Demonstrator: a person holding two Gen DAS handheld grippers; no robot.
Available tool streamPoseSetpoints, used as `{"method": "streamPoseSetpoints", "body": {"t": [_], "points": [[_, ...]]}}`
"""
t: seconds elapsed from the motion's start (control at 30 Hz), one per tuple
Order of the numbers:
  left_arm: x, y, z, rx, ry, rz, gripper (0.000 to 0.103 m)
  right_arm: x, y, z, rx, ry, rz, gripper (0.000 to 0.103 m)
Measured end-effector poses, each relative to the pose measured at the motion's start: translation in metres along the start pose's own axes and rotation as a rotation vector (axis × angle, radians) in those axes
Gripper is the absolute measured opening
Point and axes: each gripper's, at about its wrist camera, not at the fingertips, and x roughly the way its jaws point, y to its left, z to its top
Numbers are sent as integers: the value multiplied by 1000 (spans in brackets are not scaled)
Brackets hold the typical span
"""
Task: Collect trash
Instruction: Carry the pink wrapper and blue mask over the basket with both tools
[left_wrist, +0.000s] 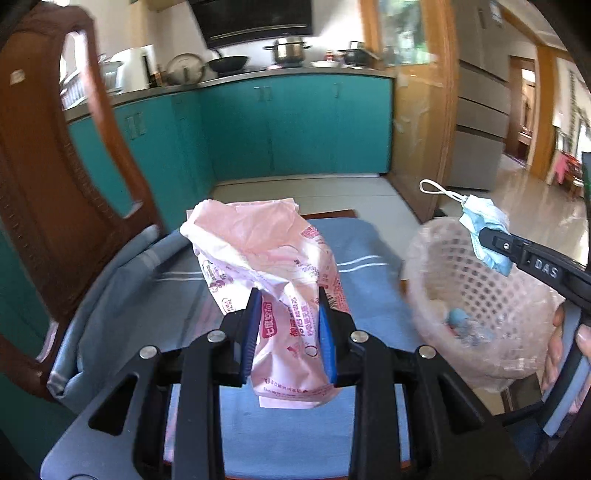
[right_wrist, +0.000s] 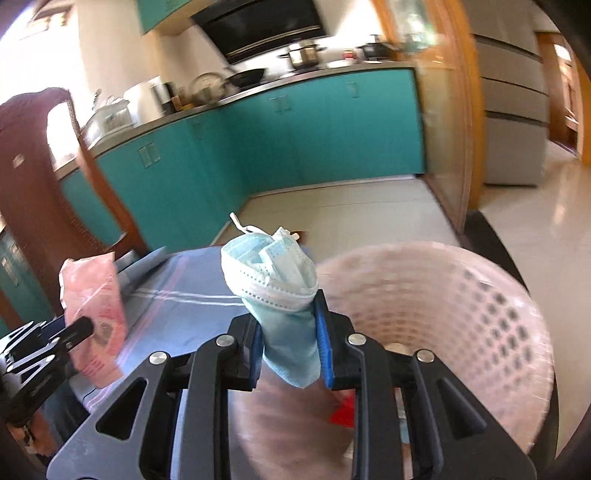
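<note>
My left gripper (left_wrist: 287, 306) is shut on a crumpled pink plastic wrapper (left_wrist: 266, 258) with red print, held above the blue cloth. The wrapper also shows in the right wrist view (right_wrist: 94, 306) at the left. My right gripper (right_wrist: 290, 310) is shut on a crumpled blue face mask (right_wrist: 273, 273) with white ear loops. In the left wrist view the mask (left_wrist: 484, 225) hangs over the rim of the pink lattice waste basket (left_wrist: 476, 291), which has bits of trash at its bottom. The basket (right_wrist: 461, 314) fills the right of the right wrist view, blurred.
A table covered by a blue striped cloth (left_wrist: 369, 280) lies under both grippers. A brown wooden chair (left_wrist: 48, 184) stands at the left. Teal kitchen cabinets (left_wrist: 295, 125) with pots on the counter run behind. A wooden door frame (left_wrist: 417, 110) and a grey fridge (left_wrist: 480, 110) are to the right.
</note>
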Motion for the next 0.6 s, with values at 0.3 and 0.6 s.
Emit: {"method": "streamPoseSetpoints", "body": {"t": [0.3, 0.6], "points": [[13, -67, 13, 64, 2, -185, 30, 4, -64, -14, 104, 101, -135, 25], [45, -121, 28, 110, 42, -365, 32, -10, -85, -14, 174, 26, -212, 25]]}}
